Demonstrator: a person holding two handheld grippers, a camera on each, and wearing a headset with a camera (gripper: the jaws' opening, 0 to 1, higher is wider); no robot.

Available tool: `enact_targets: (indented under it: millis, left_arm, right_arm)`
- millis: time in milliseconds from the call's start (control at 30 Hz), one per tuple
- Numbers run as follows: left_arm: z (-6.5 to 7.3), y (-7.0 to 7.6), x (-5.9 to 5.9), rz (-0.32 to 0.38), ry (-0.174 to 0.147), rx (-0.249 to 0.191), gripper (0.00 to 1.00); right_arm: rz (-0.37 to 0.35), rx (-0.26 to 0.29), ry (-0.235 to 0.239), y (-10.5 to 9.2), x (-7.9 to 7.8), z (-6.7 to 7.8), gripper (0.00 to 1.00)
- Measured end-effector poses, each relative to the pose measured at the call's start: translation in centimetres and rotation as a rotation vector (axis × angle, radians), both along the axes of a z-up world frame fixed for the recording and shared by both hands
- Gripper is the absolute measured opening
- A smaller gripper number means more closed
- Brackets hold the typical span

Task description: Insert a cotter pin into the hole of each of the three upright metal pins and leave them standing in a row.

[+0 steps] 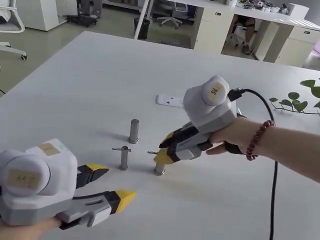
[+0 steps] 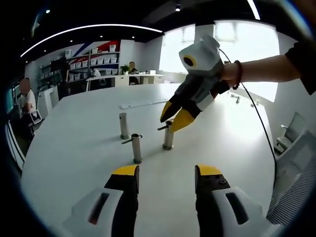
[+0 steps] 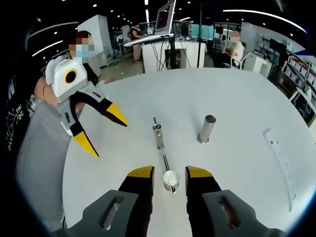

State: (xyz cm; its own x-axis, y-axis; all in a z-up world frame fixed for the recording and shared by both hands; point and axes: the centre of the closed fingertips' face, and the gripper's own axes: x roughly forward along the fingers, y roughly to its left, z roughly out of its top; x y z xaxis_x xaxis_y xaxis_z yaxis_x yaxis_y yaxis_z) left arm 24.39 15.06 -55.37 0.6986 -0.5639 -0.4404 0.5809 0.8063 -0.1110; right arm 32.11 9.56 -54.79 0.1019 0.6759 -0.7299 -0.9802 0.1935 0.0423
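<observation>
On the white table (image 1: 100, 80), three pins are standing upright, near one another but not touching. The middle pin (image 1: 124, 158) is carrying a cotter pin (image 1: 120, 149) crosswise through the hole near its top. The near pin (image 1: 159, 169) is holding a second cotter pin (image 3: 166, 162), which is sticking out sideways from its head toward the middle pin. The far pin (image 1: 134, 131) is standing by itself behind them. The right gripper (image 1: 165, 150) is hanging over the near pin with its jaws parted, one on each side of the pin's head. In the right gripper view a thin gap seems to be showing on both sides, though I cannot be sure the pads are clear of it. The left gripper (image 1: 116, 183) is hovering low in front of the pins, jaws wide apart and holding nothing. A power strip (image 1: 170, 101) is lying well beyond the far pin, a plant (image 1: 300, 102) is reaching in at the table's right edge, and a black cable (image 1: 274, 170) is trailing from the right gripper past a bracelet (image 1: 257, 140).
</observation>
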Motion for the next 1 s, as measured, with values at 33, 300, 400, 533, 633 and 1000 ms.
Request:
enact_targets:
  millis: [33,300,400,533,633,1000]
  left_arm:
    - [0.1,0.0,0.0,0.000,0.000,0.000,0.45]
    - [0.5,0.1,-0.1,0.004,-0.009,-0.006,0.46]
    - [0.6,0.2,-0.1,0.006,-0.011,-0.008,0.47]
    - [0.7,0.5,-0.2,0.005,-0.013,-0.011,0.48]
    - [0.6,0.6,-0.3,0.003,-0.005,-0.015,0.51]
    - [0.7,0.8,-0.7,0.001,-0.003,-0.042,0.54]
  right_arm:
    - [-0.014,0.013,0.003,0.2,0.1,0.3,0.22]
    - [-0.158,0.152,-0.003,1.9,2.2,2.4,0.29]
    - [-0.183,0.165,-0.011,2.4,2.8,2.5,0.30]
    - [-0.197,0.170,-0.053,3.2,3.6,2.3,0.28]
    - [-0.204,0.198,-0.050,3.9,3.9,2.4,0.27]
    - [-0.223,0.189,-0.076,5.3,6.1,0.9,0.29]
